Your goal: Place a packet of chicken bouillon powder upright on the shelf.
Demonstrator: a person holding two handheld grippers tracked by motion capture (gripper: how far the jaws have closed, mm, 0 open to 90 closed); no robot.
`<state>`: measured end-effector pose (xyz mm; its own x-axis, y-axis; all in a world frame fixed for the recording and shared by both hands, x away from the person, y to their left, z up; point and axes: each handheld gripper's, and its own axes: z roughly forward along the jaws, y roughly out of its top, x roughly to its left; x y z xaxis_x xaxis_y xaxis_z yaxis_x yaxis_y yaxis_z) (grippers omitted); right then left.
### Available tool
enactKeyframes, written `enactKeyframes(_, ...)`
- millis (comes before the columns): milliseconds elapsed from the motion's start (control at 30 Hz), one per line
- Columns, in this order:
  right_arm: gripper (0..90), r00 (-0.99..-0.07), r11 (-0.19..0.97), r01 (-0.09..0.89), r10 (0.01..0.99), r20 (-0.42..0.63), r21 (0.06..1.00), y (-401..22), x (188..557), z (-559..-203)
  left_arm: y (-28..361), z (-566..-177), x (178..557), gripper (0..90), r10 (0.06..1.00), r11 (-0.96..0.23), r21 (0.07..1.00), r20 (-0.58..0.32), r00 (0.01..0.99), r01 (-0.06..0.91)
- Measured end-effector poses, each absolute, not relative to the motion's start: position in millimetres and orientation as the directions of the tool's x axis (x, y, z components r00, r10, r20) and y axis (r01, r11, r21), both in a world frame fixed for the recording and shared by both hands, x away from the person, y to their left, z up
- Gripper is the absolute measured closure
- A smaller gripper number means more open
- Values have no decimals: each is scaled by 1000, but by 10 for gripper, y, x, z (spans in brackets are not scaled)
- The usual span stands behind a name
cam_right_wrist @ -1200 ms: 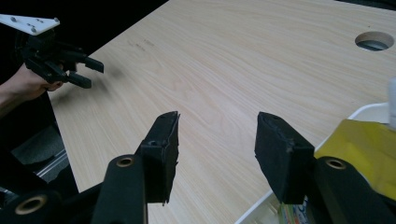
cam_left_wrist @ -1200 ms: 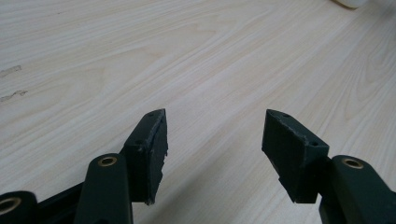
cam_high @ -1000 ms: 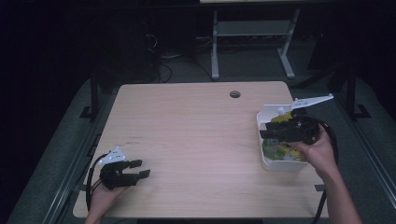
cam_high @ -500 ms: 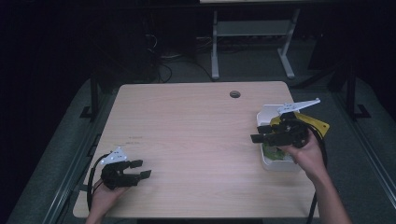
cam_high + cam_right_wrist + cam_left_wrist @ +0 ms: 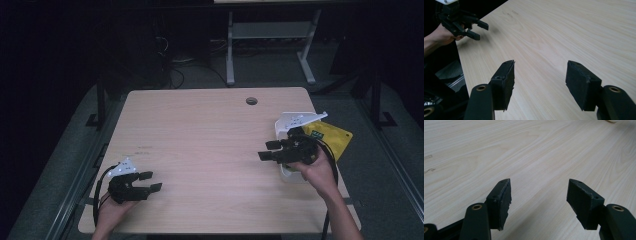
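Both grippers empty. Left gripper (image 5: 154, 181) sits low at the lower left of the table (image 5: 200, 140), fingers apart, nothing between them. The left gripper view shows bare wood in the gap (image 5: 539, 187). Its jaws have just been opening. Right gripper (image 5: 265, 150) is at centre right, pointing toward the left of the frame, fingers apart too, bare wood between them in the right gripper view (image 5: 540, 67). Its jaws have also just been opening, with nothing in them.

The thing in play is the white tub (image 5: 289, 173) at the right edge of the table. It is mostly covered by the right hand (image 5: 315, 172) and the gripper body, so its contents are not readable now. A yellow pack (image 5: 334, 137) lies just right of it. Cannot tell whether the pack is fully on the table or hanging over the edge.

Risks, as I judge them:
- The right hand and its cable sit right over the tub. A quick pull toward the middle could catch the rim and drag or tip the tub, which is close to the edge.
- The yellow pack is the likeliest thing to go to the floor, and a nudge from the wrist or cable would do it.
- Going back into the tub with the fingers this wide could hit the wall instead of clearing it.
- A grab would be half blind, because the hand hides the contents from above.
- The grippers clashing is unlikely, as they are well apart. The left one appears far off at the upper left of the right gripper view (image 5: 481, 32).
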<state>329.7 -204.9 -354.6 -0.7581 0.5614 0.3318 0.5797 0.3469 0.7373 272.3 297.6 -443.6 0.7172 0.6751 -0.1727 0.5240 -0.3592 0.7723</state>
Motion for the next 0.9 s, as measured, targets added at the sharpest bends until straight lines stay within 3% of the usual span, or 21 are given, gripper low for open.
enactKeyframes(900, 380, -787, 394, 576, 503, 357, 716, -1663, 3188, -3854, 2955, -4444, 2722, 324, 680, -355, 773, -173, 713, 526)
